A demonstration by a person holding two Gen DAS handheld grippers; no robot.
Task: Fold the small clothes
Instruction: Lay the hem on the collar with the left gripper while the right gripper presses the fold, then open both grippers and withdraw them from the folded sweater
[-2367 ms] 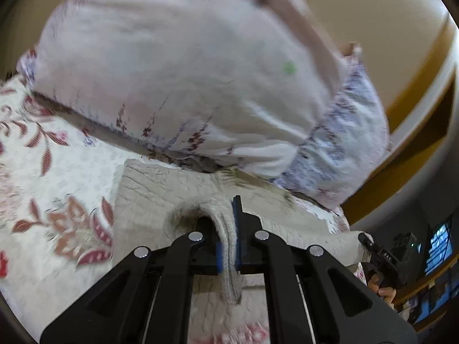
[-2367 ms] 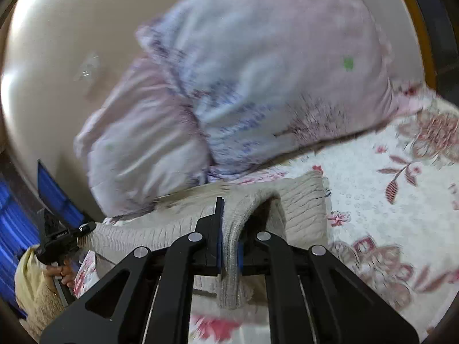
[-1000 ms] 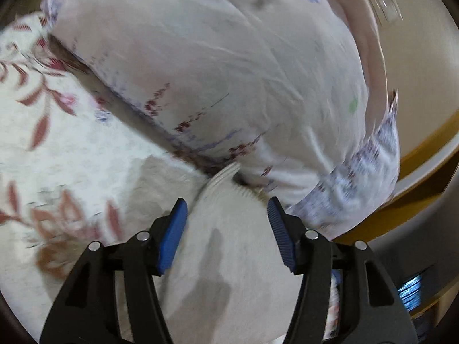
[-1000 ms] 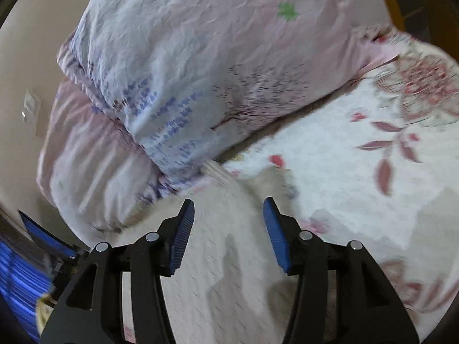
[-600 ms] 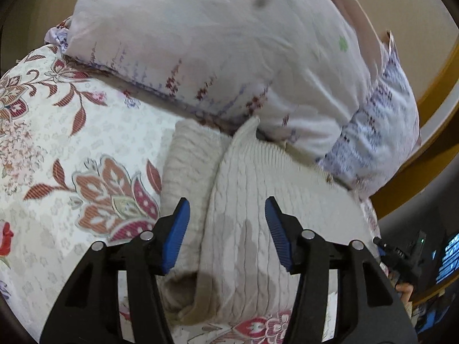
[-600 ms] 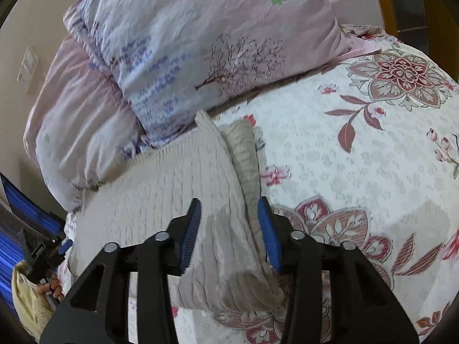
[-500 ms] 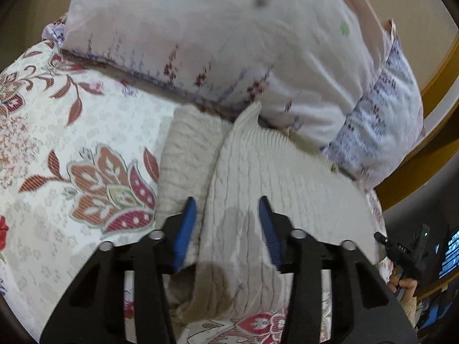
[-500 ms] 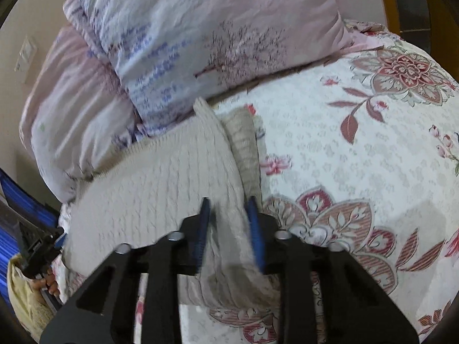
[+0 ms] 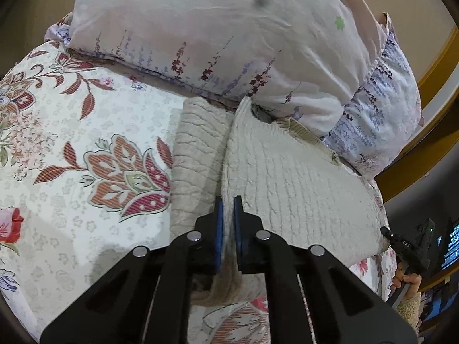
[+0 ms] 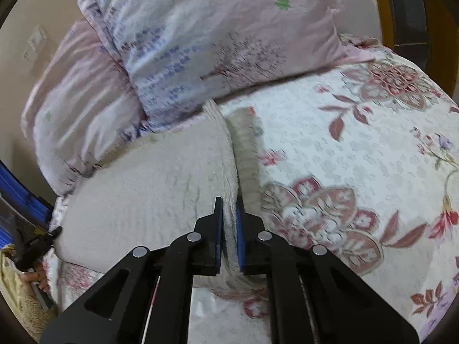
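The sweater (image 9: 287, 177) lies flat on the bed (image 9: 71, 132), its far edge against the pillows (image 9: 218, 37). Its long axis runs left to right between the two tools; each tool holds one near corner.

Left tool (image 9: 226, 223): the jaws have just been closing and now pinch the near left edge of the sweater, knit showing between the blue pads. A folded layer of the sweater lies just left of the pinch, running away toward the pillows. From this tool the body of the sweater extends to the right and far.

Right tool (image 10: 229, 226): the jaws have just been closing and now pinch the near right edge of the sweater (image 10: 143, 183). From here the body extends to the left and far; a folded layer lies just right of the pinch.

Judgement: with both near corners held, the next move probably carries the near edge toward the far edge. Both hands are equally placed for it.

The bed carries a floral cover (image 10: 358, 149). The pillows (image 10: 206, 37) lean against a plain wall at the far side. A wooden frame (image 9: 436, 66) runs at the far right of the left view.
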